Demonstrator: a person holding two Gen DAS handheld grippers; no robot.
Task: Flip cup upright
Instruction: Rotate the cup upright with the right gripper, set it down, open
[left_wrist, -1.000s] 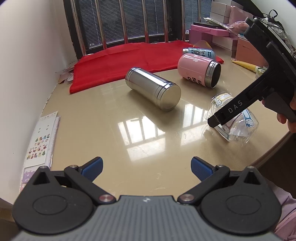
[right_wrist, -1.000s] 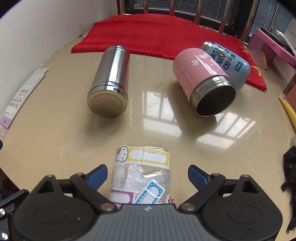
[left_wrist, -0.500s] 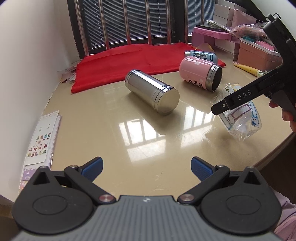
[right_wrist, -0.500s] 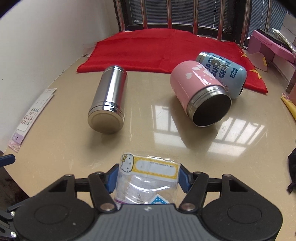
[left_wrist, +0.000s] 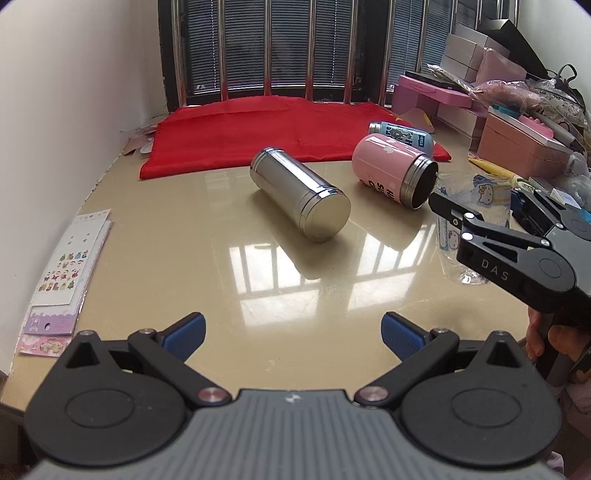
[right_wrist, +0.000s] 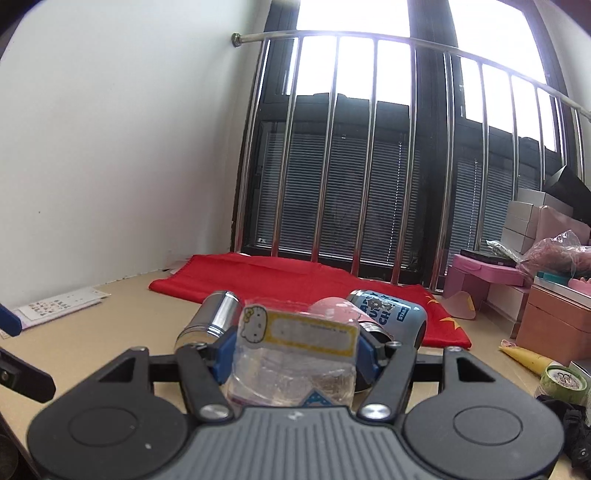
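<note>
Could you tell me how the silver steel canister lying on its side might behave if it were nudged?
The steel canister would probably roll, being a smooth cylinder on the glossy table. Its polished wall looks slippery to grip, and it is likely rigid.

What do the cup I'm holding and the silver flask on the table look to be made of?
Clear cup, held between the right gripper's jaws: thin transparent plastic by its look, crinkled and see-through, with cartoon stickers. Silver flask: polished metal, probably stainless steel, mirror-bright with sharp reflections. It lies on its side.

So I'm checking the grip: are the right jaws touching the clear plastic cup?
Touching. The right wrist view shows the right gripper with both blue pads pressed against the clear plastic cup.
</note>
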